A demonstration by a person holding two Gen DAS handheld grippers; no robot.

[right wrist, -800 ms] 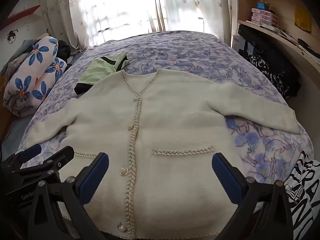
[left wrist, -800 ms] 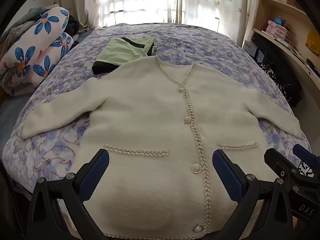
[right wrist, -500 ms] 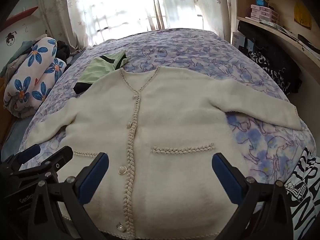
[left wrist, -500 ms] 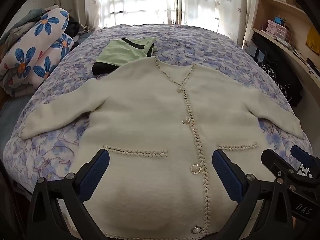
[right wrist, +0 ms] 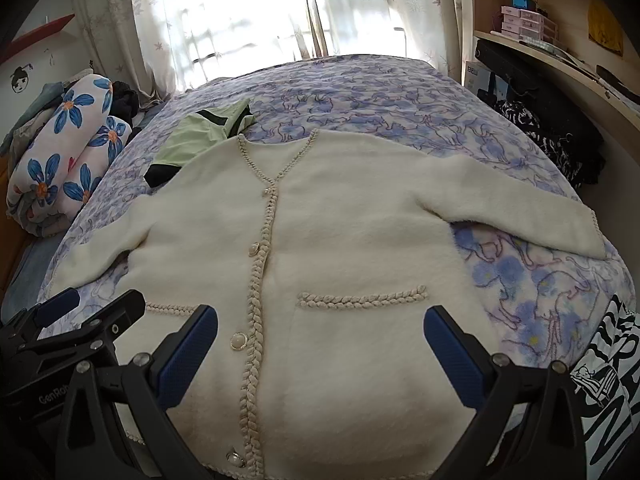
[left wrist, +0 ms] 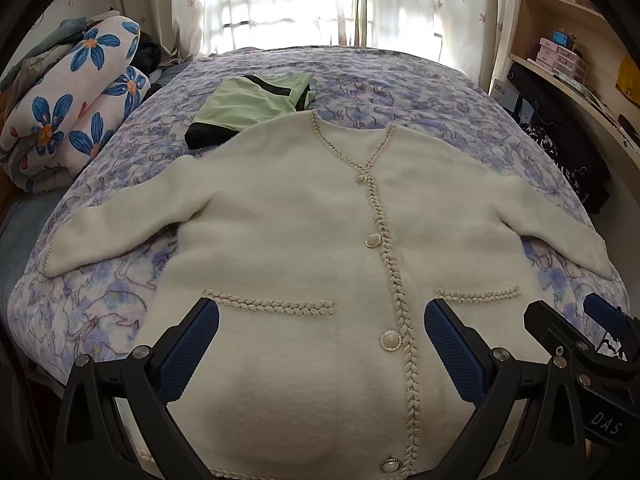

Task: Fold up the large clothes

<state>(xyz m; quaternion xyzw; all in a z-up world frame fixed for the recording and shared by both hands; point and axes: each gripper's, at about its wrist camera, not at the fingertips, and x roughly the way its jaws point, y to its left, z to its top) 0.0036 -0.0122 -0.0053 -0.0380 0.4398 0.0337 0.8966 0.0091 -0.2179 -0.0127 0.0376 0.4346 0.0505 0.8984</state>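
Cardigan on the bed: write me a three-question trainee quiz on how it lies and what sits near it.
1. True or false: the cream cardigan lies front up, buttoned, with both sleeves spread out on the bed.
2. Which item touches the cardigan's collar end? A) the green garment B) the flowered blanket C) the black-and-white cloth
3. Fill in: the left gripper and right gripper are both ____ above the hem, holding nothing.

Key: 1 true; 2 A; 3 open
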